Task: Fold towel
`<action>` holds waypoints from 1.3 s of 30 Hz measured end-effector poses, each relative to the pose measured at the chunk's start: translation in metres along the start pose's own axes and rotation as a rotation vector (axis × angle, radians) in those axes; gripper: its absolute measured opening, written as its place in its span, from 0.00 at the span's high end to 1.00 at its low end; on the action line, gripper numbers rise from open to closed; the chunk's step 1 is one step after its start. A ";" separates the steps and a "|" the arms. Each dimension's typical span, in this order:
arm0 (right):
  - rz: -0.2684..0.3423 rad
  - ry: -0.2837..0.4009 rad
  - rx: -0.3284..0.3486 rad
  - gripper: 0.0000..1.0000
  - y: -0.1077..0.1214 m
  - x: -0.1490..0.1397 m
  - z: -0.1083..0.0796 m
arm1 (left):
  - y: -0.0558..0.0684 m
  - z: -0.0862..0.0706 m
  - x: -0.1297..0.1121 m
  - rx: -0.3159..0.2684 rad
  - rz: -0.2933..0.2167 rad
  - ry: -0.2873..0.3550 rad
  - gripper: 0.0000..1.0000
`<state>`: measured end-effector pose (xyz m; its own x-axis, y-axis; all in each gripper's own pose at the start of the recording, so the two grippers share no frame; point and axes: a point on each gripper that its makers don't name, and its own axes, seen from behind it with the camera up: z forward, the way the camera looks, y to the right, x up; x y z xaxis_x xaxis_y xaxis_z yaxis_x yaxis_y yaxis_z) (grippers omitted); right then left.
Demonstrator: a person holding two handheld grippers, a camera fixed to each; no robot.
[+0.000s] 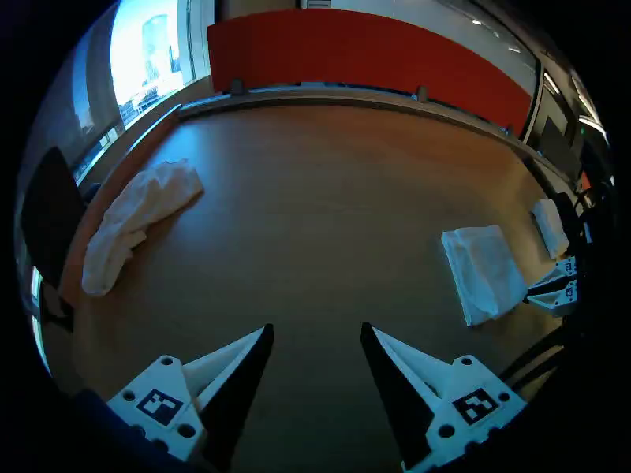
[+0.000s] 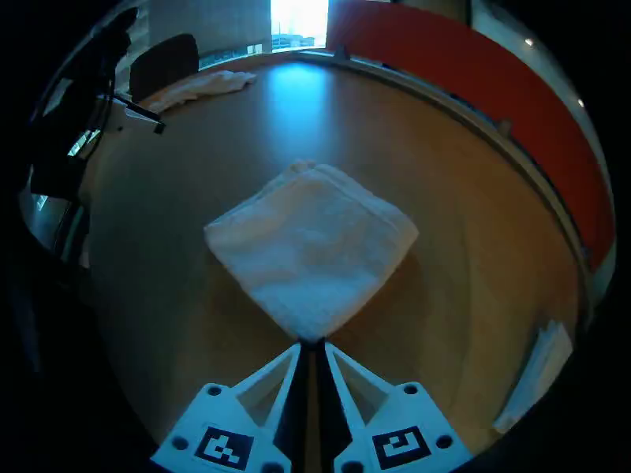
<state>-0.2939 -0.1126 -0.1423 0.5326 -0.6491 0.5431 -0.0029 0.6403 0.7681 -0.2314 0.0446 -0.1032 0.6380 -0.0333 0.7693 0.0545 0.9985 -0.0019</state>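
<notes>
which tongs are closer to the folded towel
Right. The right tongs have their tips at the folded towel's near corner. The left tongs are open over the table, with that towel well off to one side.

**One camera close, one far back**

The right gripper view sits low and very near the folded towel (image 2: 311, 248). It looks across the towel and along the table (image 2: 158, 236) toward a bright window (image 2: 300, 20). The left gripper view stands well apart from the folded towel (image 1: 483, 272), which lies at its right side, and faces the red partition (image 1: 371, 59). Both views share the folded towel, the crumpled towel (image 1: 134, 221) beyond it, the table and the partition.
</notes>
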 end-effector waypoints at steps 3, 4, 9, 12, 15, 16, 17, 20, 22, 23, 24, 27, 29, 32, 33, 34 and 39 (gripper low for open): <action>-0.005 0.012 0.000 0.95 0.002 0.008 -0.004 | 0.001 0.000 0.001 -0.002 -0.001 0.003 0.19; -0.009 0.019 -0.002 0.95 0.003 0.012 -0.006 | 0.001 0.000 0.002 -0.003 -0.001 0.004 0.19; -0.039 0.064 -0.013 0.95 0.009 0.038 -0.018 | 0.003 0.000 0.005 -0.008 -0.001 0.012 0.19; -0.062 0.095 -0.025 0.95 0.013 0.056 -0.027 | 0.004 -0.001 0.007 -0.009 -0.001 0.017 0.19; -0.083 0.123 -0.033 0.95 0.017 0.075 -0.037 | 0.005 -0.002 0.008 -0.012 -0.002 0.022 0.19; -0.088 0.132 -0.034 0.95 0.018 0.081 -0.040 | 0.006 -0.002 0.009 -0.013 -0.002 0.024 0.19; -0.092 0.139 -0.035 0.95 0.019 0.087 -0.044 | 0.006 -0.003 0.010 -0.014 -0.002 0.026 0.19; -0.105 0.164 -0.041 0.95 0.024 0.105 -0.054 | 0.007 -0.004 0.011 -0.015 -0.001 0.032 0.19; -0.115 0.179 -0.050 0.95 0.028 0.115 -0.062 | 0.007 -0.005 0.013 -0.016 -0.001 0.036 0.19; -0.120 0.186 -0.054 0.95 0.030 0.120 -0.065 | 0.007 -0.005 0.014 -0.017 -0.001 0.038 0.19; -0.124 0.193 -0.059 0.95 0.033 0.124 -0.069 | 0.007 -0.005 0.014 -0.017 -0.001 0.040 0.19; -0.131 0.211 -0.073 0.95 0.039 0.135 -0.080 | 0.008 -0.006 0.017 -0.021 -0.001 0.046 0.19; -0.130 0.224 -0.083 0.95 0.044 0.141 -0.087 | 0.009 -0.007 0.019 -0.024 0.000 0.050 0.19; -0.123 0.238 -0.097 0.95 0.051 0.146 -0.096 | 0.012 -0.008 0.022 -0.029 0.003 0.055 0.19; -0.121 0.241 -0.102 0.95 0.053 0.147 -0.099 | 0.012 -0.008 0.023 -0.030 0.004 0.057 0.19; -0.118 0.243 -0.108 0.95 0.057 0.147 -0.101 | 0.013 -0.008 0.024 -0.031 0.005 0.058 0.19; -0.103 0.245 -0.135 0.95 0.071 0.145 -0.111 | 0.016 -0.008 0.027 -0.037 0.011 0.062 0.19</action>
<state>-0.1229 -0.1155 -0.0465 0.7127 -0.6054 0.3544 0.1652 0.6358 0.7539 -0.2071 0.0589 -0.0882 0.6853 -0.0261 0.7278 0.0746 0.9966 -0.0345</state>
